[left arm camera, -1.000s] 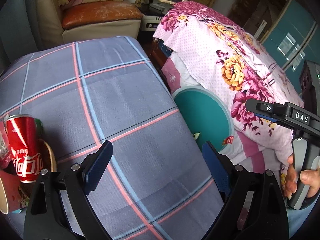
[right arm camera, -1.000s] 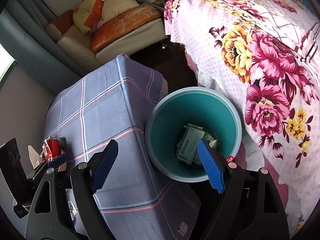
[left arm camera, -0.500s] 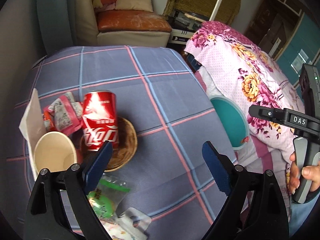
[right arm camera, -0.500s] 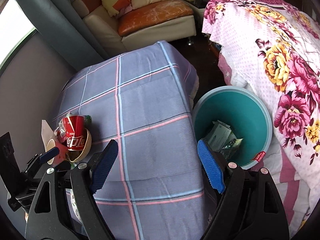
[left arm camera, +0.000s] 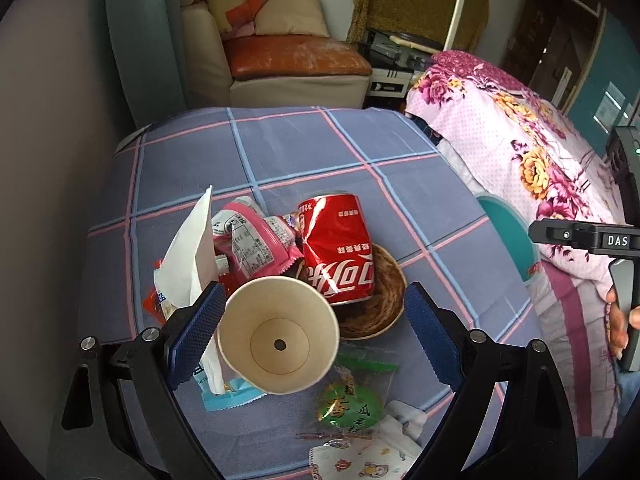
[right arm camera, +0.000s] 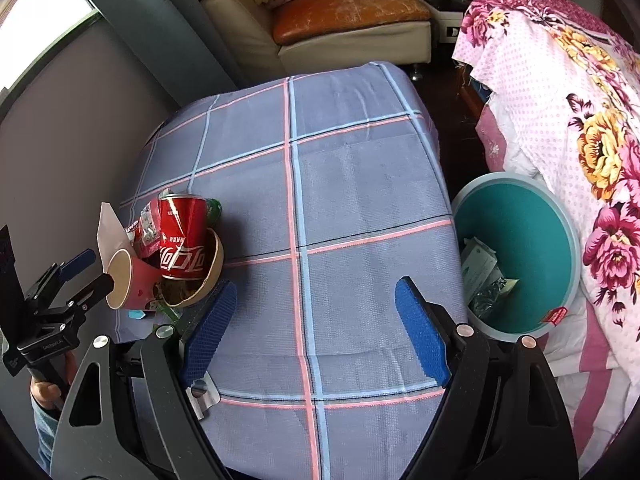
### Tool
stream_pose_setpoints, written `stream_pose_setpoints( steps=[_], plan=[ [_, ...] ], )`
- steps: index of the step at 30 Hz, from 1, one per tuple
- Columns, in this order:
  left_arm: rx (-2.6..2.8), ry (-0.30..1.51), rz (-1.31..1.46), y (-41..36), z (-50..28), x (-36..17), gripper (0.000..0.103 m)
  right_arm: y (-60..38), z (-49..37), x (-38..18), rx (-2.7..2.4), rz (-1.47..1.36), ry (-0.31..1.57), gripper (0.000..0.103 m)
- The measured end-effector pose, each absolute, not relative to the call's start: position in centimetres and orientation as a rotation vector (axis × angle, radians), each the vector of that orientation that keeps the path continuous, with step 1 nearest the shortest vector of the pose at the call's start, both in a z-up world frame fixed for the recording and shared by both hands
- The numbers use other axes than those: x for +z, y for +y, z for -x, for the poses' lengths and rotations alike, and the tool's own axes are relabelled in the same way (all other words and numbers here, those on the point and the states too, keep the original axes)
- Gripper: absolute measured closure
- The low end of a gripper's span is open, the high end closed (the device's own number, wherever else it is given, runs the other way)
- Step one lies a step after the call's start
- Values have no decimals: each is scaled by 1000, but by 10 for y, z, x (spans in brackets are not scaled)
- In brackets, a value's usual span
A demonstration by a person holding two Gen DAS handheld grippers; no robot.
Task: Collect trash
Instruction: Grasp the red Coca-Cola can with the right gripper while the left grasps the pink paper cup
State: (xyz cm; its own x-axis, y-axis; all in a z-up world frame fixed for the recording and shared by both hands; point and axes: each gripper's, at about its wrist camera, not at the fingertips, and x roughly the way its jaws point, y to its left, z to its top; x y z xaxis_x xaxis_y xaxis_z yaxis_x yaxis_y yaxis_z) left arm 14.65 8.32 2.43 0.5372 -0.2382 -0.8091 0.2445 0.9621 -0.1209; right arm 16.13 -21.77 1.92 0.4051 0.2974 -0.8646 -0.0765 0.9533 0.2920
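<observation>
The trash is heaped at one near corner of the counter: a tilted red can leaning in a shallow brown bowl, a paper cup on its side, a white tissue, pink wrappers and a green packet, all touching or overlapping, leaving no gap between them. The rest of the counter, from the heap to the far edge and across to the bin side, is bare checked cloth. The teal bin stands just beside the counter edge against the flowered bedspread, its mouth unobstructed from above.
</observation>
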Motion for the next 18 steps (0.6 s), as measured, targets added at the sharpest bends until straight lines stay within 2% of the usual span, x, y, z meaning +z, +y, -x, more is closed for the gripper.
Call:
stream_pose_setpoints(
  steps=[10, 15, 17, 18],
  plan=[
    [-288, 1043, 11, 103, -148, -13, 12, -195, -170, 12, 264, -198, 1159, 25],
    [-295, 1017, 45, 108, -143, -20, 13, -177, -177, 8, 283, -186, 1176, 25],
    [-300, 1004, 43, 107, -141, -21, 33, -171, -180, 7, 294, -189, 1178, 25],
    [-303, 993, 43, 106, -141, -21, 33, -168, -182, 7, 299, -191, 1176, 25]
  ],
)
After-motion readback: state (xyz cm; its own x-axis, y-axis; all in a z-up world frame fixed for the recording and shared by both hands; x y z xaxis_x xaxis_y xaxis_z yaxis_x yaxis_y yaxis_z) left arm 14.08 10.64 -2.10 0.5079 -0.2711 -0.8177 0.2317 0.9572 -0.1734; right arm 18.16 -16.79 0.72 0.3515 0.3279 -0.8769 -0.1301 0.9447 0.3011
